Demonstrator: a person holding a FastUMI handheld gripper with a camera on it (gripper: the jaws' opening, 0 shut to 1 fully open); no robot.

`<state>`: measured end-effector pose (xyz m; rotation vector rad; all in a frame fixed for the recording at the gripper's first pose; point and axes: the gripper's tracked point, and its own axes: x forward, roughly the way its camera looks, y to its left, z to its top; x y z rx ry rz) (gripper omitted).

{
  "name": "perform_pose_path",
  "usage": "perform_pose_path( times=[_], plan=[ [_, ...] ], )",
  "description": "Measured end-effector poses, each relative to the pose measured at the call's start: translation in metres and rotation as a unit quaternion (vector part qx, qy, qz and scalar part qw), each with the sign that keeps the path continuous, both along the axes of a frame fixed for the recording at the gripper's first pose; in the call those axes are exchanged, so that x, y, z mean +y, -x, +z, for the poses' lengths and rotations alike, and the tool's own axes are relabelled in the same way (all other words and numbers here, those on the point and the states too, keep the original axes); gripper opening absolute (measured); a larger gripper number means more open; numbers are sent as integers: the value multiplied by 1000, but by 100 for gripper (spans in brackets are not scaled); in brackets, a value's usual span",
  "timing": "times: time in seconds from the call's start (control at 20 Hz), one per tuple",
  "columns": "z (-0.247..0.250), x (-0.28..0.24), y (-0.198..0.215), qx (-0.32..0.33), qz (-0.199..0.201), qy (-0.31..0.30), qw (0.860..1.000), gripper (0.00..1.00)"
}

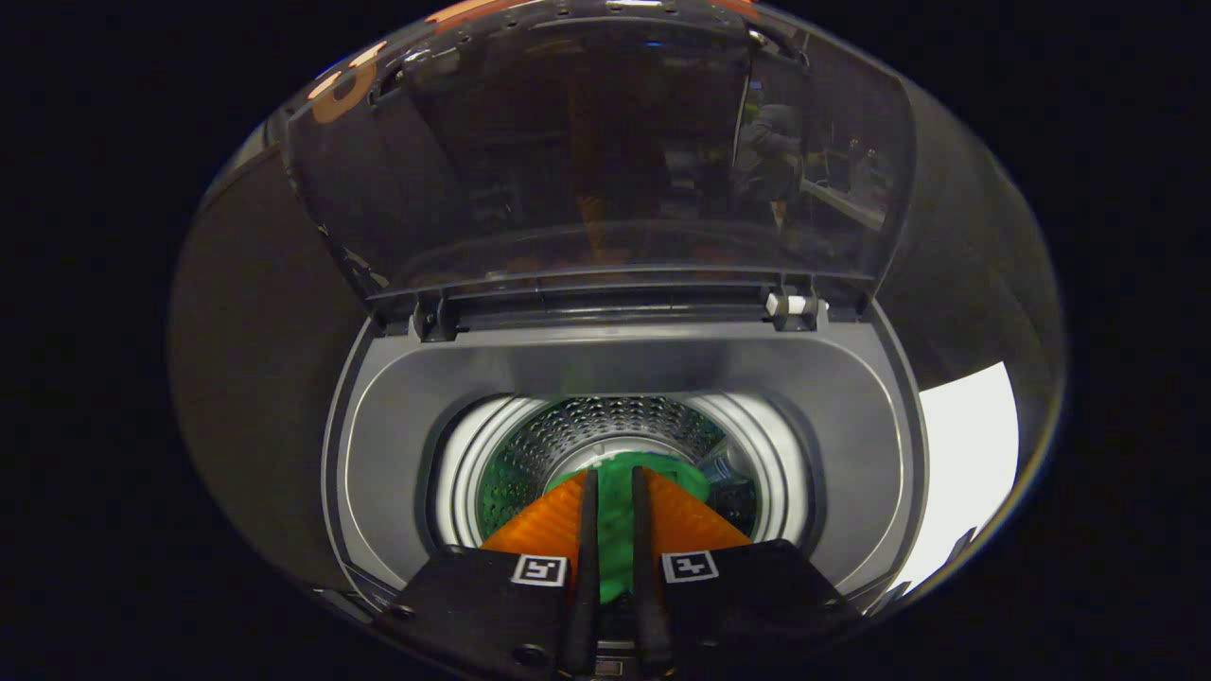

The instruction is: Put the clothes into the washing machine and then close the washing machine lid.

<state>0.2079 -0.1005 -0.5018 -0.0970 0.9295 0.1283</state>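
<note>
The hand-held gripper (613, 487) is poised right over the mouth of the washer (856, 445), fingers (588, 530) pointing down into the drum (605, 426). They're nearly closed, just a narrow gap, and a green cloth (615, 530) sits pinched in that gap, with more of it bunching out just past the tips, down in the drum. The lid (605, 151) stands up open beyond the fingers, hinged at the far side of the tub, its dark glass throwing reflections.
</note>
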Motion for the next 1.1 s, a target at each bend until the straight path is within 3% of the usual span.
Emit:
perform_pose_path(
  times=[0.05, 0.15, 0.35, 0.65, 1.1],
  plan=[
    [4, 2, 3, 0, 4, 0, 1000, 24],
    [13, 4, 8, -6, 11, -1, 1000, 43],
    [35, 3, 25, -8, 13, 2, 1000, 100],
    [97, 4, 31, -47, 19, 1, 999, 99],
    [226, 28, 5, -127, 5, -35, 991, 99]
  ],
)
